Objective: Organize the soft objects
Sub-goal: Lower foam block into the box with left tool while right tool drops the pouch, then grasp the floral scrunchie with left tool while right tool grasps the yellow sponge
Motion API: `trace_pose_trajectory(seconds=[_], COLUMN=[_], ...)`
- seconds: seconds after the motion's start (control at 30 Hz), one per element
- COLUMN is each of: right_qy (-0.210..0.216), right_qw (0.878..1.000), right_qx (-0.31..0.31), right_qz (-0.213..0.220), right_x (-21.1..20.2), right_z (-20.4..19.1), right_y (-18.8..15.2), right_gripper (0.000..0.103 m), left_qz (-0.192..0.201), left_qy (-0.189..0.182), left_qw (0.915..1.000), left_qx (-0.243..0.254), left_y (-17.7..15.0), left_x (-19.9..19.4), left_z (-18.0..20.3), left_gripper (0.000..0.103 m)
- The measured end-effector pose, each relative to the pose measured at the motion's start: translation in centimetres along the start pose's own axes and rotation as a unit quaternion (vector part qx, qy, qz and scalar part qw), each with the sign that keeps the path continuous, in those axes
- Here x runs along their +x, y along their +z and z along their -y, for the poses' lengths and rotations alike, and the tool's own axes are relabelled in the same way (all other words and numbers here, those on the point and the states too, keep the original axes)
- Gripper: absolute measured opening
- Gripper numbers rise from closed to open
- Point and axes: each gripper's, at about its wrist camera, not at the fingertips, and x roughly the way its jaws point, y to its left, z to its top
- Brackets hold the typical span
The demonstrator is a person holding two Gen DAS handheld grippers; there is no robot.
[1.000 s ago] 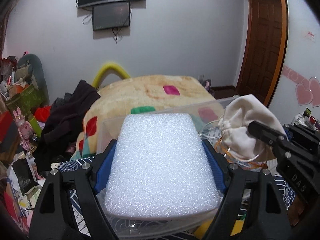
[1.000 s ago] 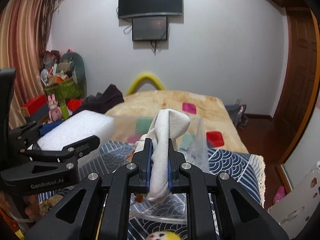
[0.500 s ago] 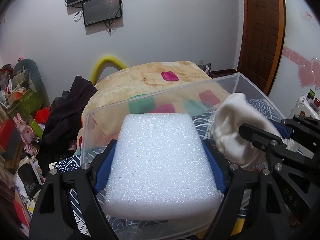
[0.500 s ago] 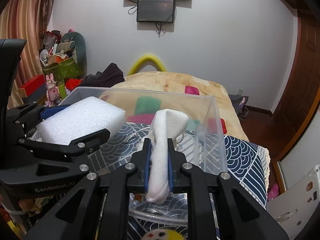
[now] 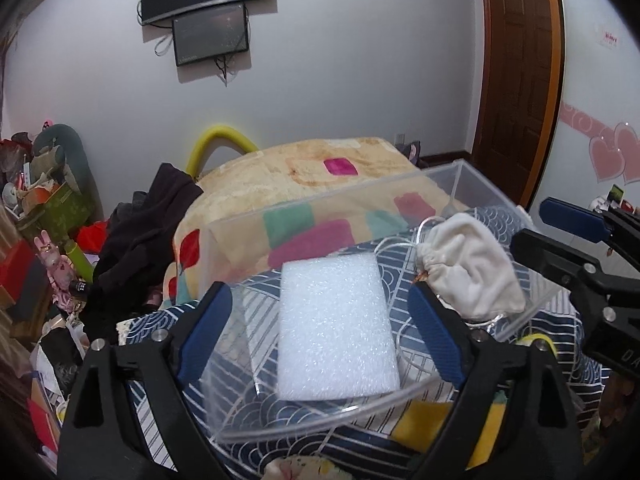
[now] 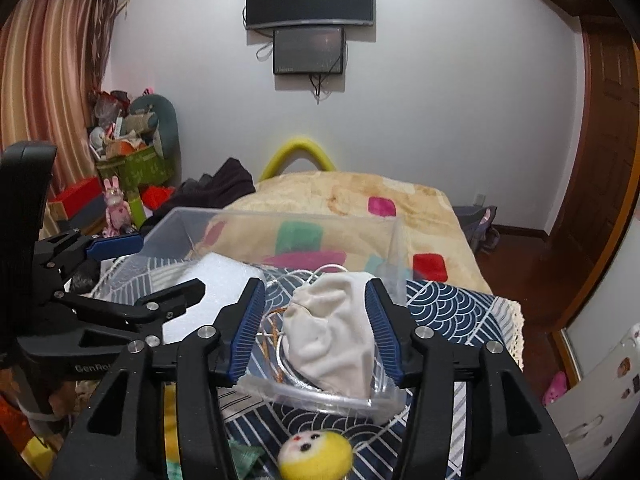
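A white foam block [image 5: 338, 328] lies mid-frame in a clear bin [image 5: 460, 178], a cream pouch [image 5: 470, 270] beside it at right. The left gripper [image 5: 320, 332] stands wide open around the foam without touching it; the right gripper [image 6: 316, 330] is spread wide either side of the pouch. A yellow toy [image 6: 314, 454] sits at bottom centre.

- Even, cool indoor light fills both views; shadows are soft.
- Strong fisheye bending curves the door frame [image 5: 556, 80] and curtains [image 6: 44, 80], with black vignette at the corners.
- Glare streaks the clear plastic bin [image 5: 472, 176].
- The yellow plush toy [image 6: 316, 454] looks slightly soft.
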Motion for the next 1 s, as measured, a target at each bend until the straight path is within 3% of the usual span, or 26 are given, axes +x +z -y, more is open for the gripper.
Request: trace_pose_trajectory(seconds=[0.17,0.37,0.57,0.7,1.0], right_qy=[0.005,0.013,0.034,0.047,0.059], right_qw=[1.0,0.999,0.999,0.999,0.996], right_qx=[-0.001,-0.008,-0.005,-0.015,-0.045], right_qz=[0.021,0.038,0.025,0.002,-0.044], right_x=[-1.8,-3.3,-3.2,-2.4,-0.9], right_z=[-0.5,-1.3,-2.3,-3.7,-6.3], right_y=[-0.1,-1.1,-2.9,-4.3,-7.6], right_gripper=[0.055,0.063,0.064,0.064,0.064], left_qz=[0.025,0.045,0.024,-0.005,-0.03], left_qy=[-0.005,-0.007,0.0,-0.007,-0.003], left_qw=[0.9997,0.9989,0.9997,0.9999,0.9995], left_qx=[-0.005,-0.009,-0.005,-0.006,0.009], left_y=[0.0,-1.5,-4.6,-6.3,-10.2], left_x=[-2.8,-5.6,-6.5,-6.1,-5.3], left_z=[-0.8,-1.9,-2.9,-3.2,-2.2], left_gripper=[0.099,0.101,0.101,0.101,0.101])
